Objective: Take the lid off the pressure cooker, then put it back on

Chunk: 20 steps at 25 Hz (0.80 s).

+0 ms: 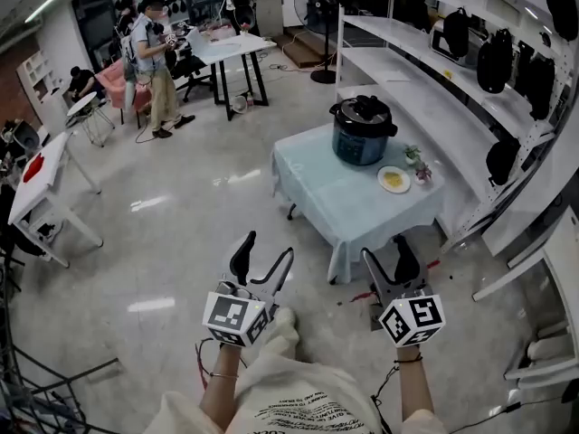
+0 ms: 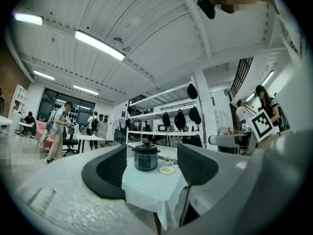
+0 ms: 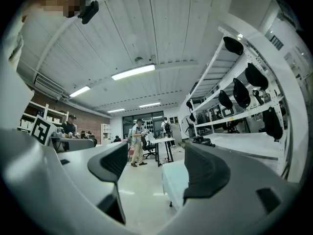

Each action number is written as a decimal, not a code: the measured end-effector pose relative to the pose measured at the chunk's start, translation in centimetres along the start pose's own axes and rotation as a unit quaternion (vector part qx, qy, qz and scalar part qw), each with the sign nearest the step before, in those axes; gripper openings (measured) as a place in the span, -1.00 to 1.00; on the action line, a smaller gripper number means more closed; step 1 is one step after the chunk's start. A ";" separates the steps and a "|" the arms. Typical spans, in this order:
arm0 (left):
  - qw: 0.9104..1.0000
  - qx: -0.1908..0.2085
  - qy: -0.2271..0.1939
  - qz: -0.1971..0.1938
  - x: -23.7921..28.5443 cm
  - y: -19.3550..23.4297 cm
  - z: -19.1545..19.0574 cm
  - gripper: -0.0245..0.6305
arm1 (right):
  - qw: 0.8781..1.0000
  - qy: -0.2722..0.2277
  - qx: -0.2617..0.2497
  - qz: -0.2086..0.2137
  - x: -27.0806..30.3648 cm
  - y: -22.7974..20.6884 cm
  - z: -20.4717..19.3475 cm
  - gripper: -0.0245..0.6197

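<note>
The dark pressure cooker [image 1: 362, 134] stands with its black lid [image 1: 363, 109] on, at the far end of a small table draped in a pale cloth [image 1: 353, 215]. Both grippers hover over the floor, well short of that table. My left gripper [image 1: 267, 251] is open with nothing between its fingers. My right gripper [image 1: 384, 253] is open and empty too. In the left gripper view the cooker [image 2: 146, 156] shows far off between the spread fingers of the left gripper [image 2: 151, 170]. The right gripper [image 3: 151, 166] frames the table's near corner [image 3: 173, 177]; only the cooker's top [image 3: 201, 140] peeks above one finger.
A plate of yellow food [image 1: 393, 179] and a small potted plant [image 1: 416, 158] sit on the cloth beside the cooker. White shelving [image 1: 425, 89] with black bags runs behind the table at the right. People [image 1: 154, 61] stand by desks at the back left; a white table [image 1: 45, 188] is at the left.
</note>
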<state>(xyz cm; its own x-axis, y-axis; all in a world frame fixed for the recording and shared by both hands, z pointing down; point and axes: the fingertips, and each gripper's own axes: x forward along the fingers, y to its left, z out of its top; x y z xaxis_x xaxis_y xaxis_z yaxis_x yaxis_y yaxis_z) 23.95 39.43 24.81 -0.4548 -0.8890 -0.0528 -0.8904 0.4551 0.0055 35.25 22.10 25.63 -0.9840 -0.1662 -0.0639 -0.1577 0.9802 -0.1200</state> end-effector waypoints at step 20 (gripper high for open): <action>0.997 -0.024 0.035 -0.064 16.7 10.2 -3.6 0.02 | 0.997 0.021 0.018 -0.067 15.3 -6.1 -3.3 0.14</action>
<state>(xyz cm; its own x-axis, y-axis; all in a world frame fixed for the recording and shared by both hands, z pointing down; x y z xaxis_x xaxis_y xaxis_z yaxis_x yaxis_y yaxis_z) 7.25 29.04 27.54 -0.3356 -0.9419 0.0139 -0.9405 0.3359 0.0514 20.90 13.95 28.68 -0.9570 -0.2900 -0.0028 -0.2858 0.9448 -0.1600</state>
